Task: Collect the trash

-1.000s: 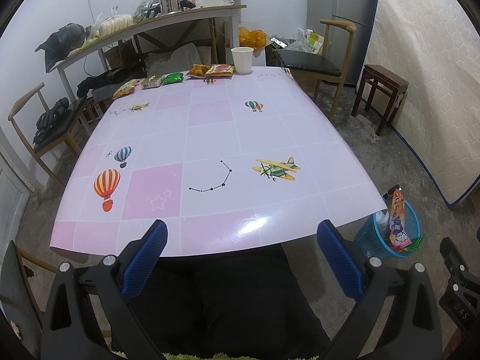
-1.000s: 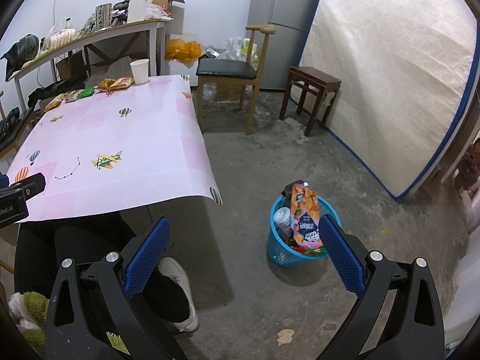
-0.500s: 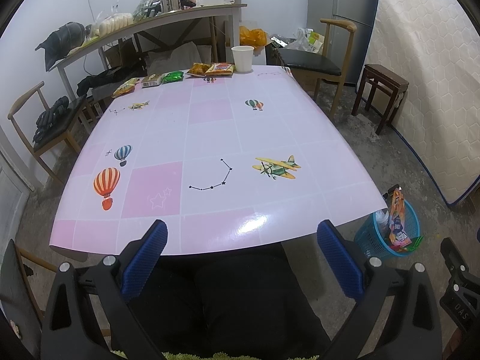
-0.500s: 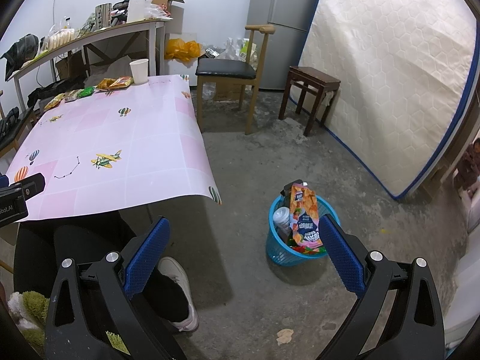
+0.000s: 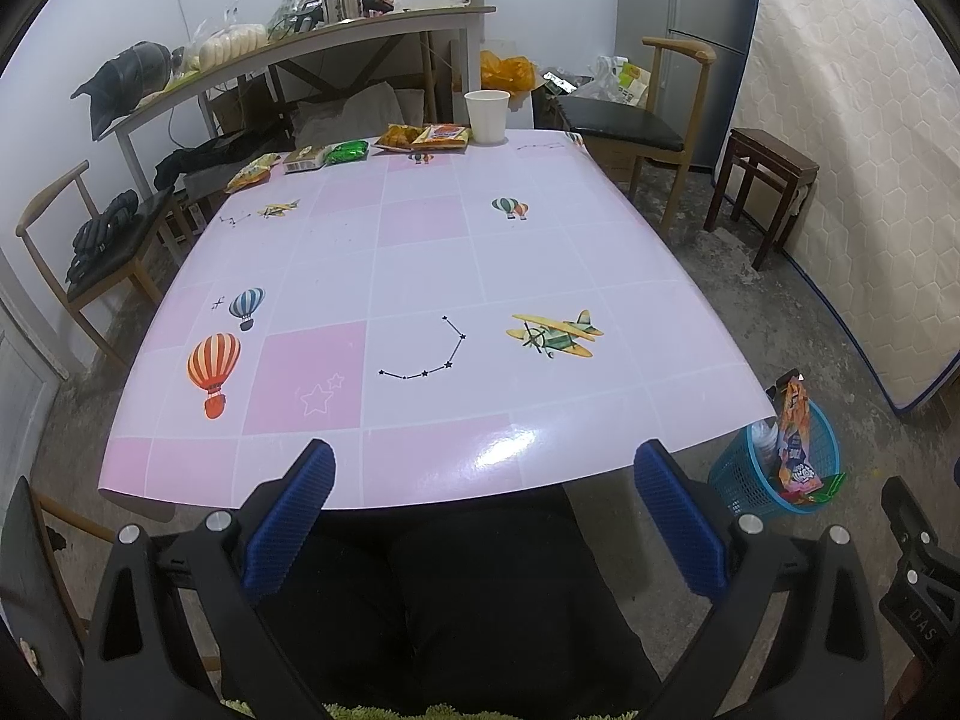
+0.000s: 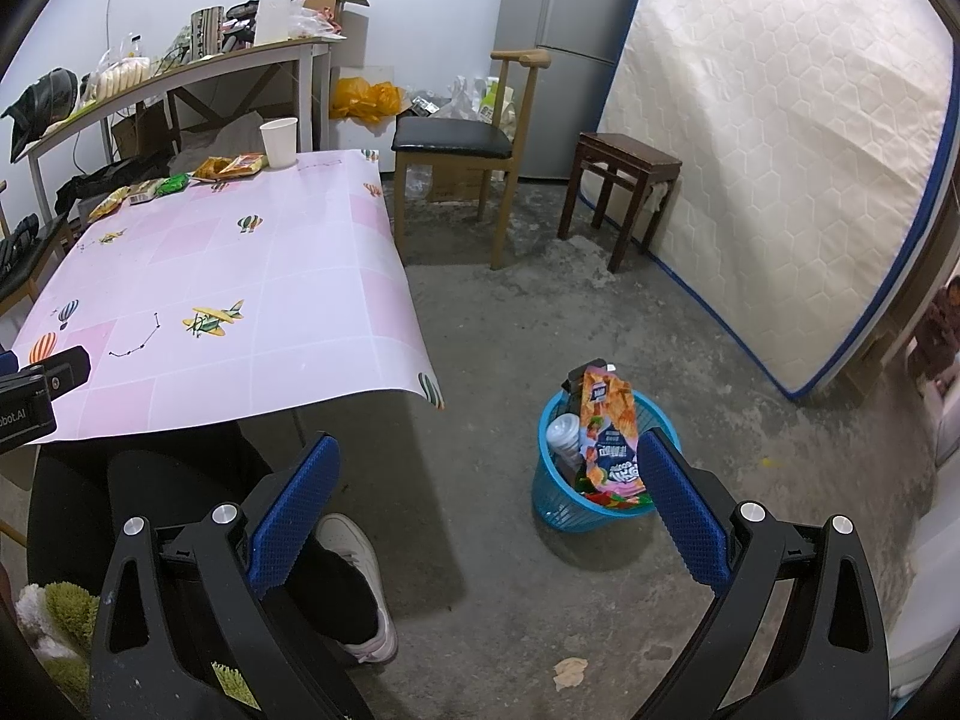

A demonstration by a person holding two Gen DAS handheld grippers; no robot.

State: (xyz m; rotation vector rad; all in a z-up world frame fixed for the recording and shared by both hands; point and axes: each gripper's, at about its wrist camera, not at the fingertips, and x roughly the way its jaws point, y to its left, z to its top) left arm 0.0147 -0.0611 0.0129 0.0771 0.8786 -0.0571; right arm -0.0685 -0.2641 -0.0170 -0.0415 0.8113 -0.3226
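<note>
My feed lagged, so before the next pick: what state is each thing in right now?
Left gripper: jaws open, empty.
Right gripper: jaws open, empty, above the floor near the basket.
Basket: upright on the floor, holding trash.
Orange bag: standing in the basket, sticking out above the rim.
Cup: upright at the table's far edge.
Snack packets: lying flat along the far edge, not yet collected.

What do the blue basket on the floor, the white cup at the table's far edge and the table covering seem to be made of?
Blue basket: likely plastic, with an open lattice wall in one even colour.
White cup: probably paper, matte and thin-rimmed, though plastic is possible.
Table covering: a glossy printed sheet, likely vinyl; it shows glare and curls past the table edge.
</note>
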